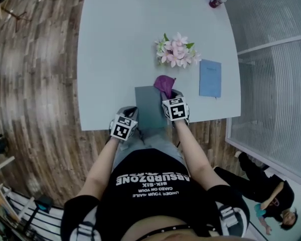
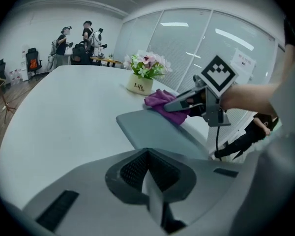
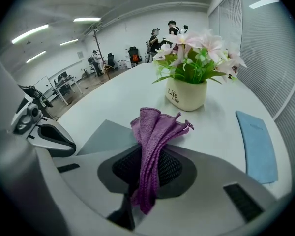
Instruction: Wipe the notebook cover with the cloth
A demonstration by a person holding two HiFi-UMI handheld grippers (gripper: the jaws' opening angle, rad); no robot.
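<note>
A grey notebook (image 1: pixel 149 109) lies flat at the table's near edge, and shows in the left gripper view as a grey slab (image 2: pixel 155 129). My right gripper (image 1: pixel 170 93) hovers over its far right corner, shut on a purple cloth (image 3: pixel 152 141) that sticks out forward from the jaws (image 1: pixel 164 84). The cloth's tip hangs just past the notebook's far edge. My left gripper (image 1: pixel 128 112) sits at the notebook's near left side, close to the table edge. Its jaws (image 2: pixel 148 176) are shut, with only a thin pale sliver showing between them.
A white pot of pink flowers (image 1: pixel 176 51) stands just beyond the notebook. A blue notebook (image 1: pixel 210 78) lies to the right, near the table's right edge. A small dark cup (image 1: pixel 215 1) is at the far corner. People stand in the room behind.
</note>
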